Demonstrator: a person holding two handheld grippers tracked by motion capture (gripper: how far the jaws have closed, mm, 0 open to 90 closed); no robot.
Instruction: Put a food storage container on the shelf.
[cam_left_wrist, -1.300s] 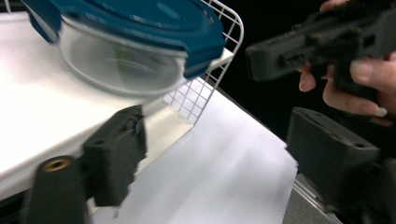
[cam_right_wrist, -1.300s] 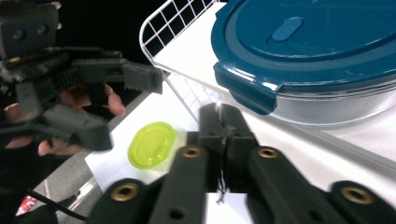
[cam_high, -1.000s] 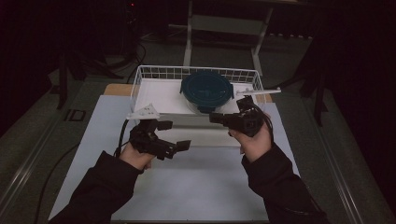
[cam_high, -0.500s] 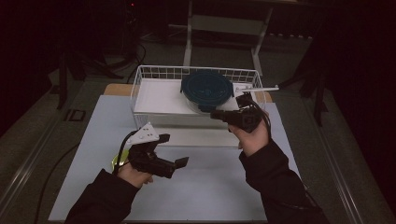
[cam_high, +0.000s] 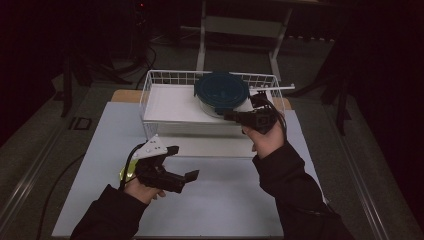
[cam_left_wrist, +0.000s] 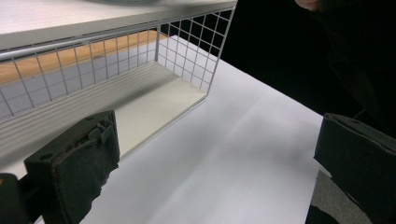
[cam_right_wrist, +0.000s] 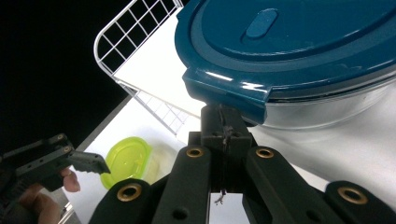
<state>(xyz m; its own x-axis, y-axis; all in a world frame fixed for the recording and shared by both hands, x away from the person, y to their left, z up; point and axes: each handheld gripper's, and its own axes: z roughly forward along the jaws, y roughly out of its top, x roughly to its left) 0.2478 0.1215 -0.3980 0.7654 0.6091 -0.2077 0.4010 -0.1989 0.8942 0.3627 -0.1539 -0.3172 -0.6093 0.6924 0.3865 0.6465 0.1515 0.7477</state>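
A round glass container with a dark blue lid (cam_high: 221, 91) (cam_right_wrist: 299, 42) stands on the white board inside a white wire basket (cam_high: 150, 92) (cam_left_wrist: 187, 51). My right gripper (cam_high: 231, 117) (cam_right_wrist: 224, 127) is shut, and its tip touches the underside of the lid's clip tab (cam_right_wrist: 229, 95) at the container's front. I cannot tell whether it pinches anything. My left gripper (cam_high: 182, 162) (cam_left_wrist: 215, 163) hangs open and empty just above the white mat, in front of the basket's left part.
A yellow-green lid (cam_high: 126, 173) (cam_right_wrist: 126, 161) lies on the white mat (cam_high: 225, 200) beside the left hand. The basket's mesh wall stands between the mat and the board. Dark floor and a metal stand surround the table.
The left hand has drawn back from the basket towards the near edge and sunk lower over the mat. The right gripper has stayed at the lid.
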